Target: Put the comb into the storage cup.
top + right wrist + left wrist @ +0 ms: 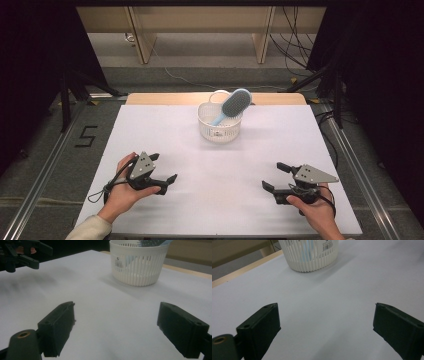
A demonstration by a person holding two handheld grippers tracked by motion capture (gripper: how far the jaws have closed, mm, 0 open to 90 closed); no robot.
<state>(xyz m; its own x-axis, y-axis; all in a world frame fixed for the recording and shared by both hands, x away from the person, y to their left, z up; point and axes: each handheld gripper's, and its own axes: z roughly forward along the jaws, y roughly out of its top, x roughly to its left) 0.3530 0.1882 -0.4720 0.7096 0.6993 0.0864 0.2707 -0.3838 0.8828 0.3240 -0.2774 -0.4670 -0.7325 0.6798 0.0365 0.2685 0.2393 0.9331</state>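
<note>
Both tools are held low over the near part of the white surface (pixel 165 140), each with its jaws spread and nothing between them: the left tool (pixel 167 182) by the near left edge, the right tool (pixel 272 177) by the near right. The brush (pixel 231 106) is seen standing in the basket (pixel 220 131), its handle down inside and its blue-grey head leaning out over the far right rim. The basket sits at the far middle of the surface, well apart from both tools.

Judged from how things lie, the work looks finished: the brush is lodged in the basket, both tools are empty and drawn to the near side. Nothing else is seen on the surface that would be left to move.

From the high view the lean of the brush and the spacing of everything are read at a glance. In the left gripper view the basket's (pixel 312 257) ribbed wall and barcode label are shown close, with pale blue glimpsed through the slats. In the right gripper view the brush's (pixel 150 243) bristles are seen above the basket (pixel 137 265) rim, and the left tool (pixel 23 253) is seen far off.
</note>
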